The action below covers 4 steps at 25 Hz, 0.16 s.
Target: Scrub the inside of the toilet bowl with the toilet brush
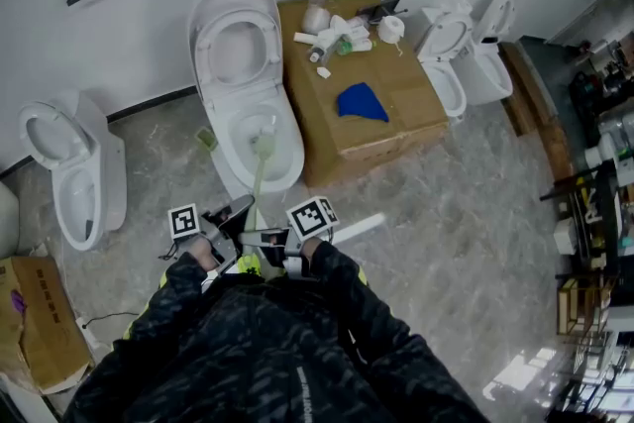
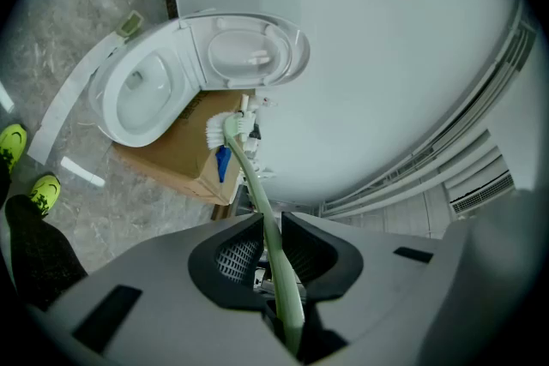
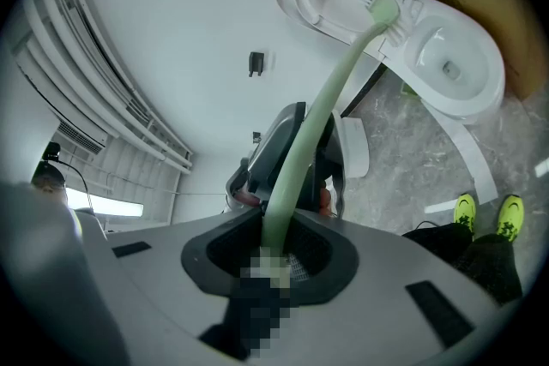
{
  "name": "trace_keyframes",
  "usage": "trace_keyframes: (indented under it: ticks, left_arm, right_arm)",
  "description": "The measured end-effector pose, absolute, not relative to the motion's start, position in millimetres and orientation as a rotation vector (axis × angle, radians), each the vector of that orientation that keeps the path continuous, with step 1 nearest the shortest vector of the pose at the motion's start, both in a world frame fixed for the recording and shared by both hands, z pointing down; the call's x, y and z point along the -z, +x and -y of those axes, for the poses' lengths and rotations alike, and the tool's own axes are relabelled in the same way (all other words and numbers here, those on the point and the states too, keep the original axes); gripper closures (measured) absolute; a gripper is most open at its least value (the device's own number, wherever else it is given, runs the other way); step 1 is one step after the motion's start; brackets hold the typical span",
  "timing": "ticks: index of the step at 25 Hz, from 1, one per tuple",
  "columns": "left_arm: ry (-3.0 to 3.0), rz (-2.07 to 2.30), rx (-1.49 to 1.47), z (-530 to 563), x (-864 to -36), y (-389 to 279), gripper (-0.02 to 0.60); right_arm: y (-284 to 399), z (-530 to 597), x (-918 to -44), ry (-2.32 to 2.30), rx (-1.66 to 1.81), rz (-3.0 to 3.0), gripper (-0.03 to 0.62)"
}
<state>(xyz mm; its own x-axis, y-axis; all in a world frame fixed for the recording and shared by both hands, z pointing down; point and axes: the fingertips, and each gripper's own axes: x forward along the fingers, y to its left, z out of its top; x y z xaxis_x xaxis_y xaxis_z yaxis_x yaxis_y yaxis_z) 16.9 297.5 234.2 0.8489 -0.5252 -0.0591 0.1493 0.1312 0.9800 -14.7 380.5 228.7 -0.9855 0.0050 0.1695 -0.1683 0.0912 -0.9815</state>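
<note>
Left gripper (image 1: pixel 241 211) (image 2: pixel 270 223): jaws closed tight on the pale green handle of the toilet brush (image 1: pixel 260 171) (image 2: pixel 256 180), which runs straight through the gap. Right gripper (image 1: pixel 264 238) (image 3: pixel 279 236): likewise clamped on the same handle (image 3: pixel 322 103), just behind the left one, nearer the handle's end. Both grippers sit close together in front of the person's dark sleeves. Handle slopes forward and down from the jaws. Brush head (image 1: pixel 263 146), white bristles, lies inside the opening of the toilet bowl (image 1: pixel 282 154); contact with the porcelain cannot be made out. Toilet lid (image 1: pixel 236 50) raised, leaning back toward the white wall. Just right of the toilet, touching or nearly so, a cardboard box (image 1: pixel 396 129) with a blue cloth (image 1: pixel 362 102) on top and a cluster of white bottles (image 1: pixel 332 40) at its far edge. A second toilet (image 1: pixel 74 168) stands well left, a third (image 1: pixel 466 54) right of the box. Grey marbled floor (image 1: pixel 466 243); yellow-green shoes (image 3: pixel 485 210) below.
</note>
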Motion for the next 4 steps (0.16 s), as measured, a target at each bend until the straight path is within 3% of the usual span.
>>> trace_keyframes:
  ticks: [4]
  left_arm:
    - [1.371,0.33,0.501,-300.2,-237.8,16.5,0.517]
  right_arm:
    - [-11.4,-382.8,-238.7,0.218,-1.982,2.208,0.516]
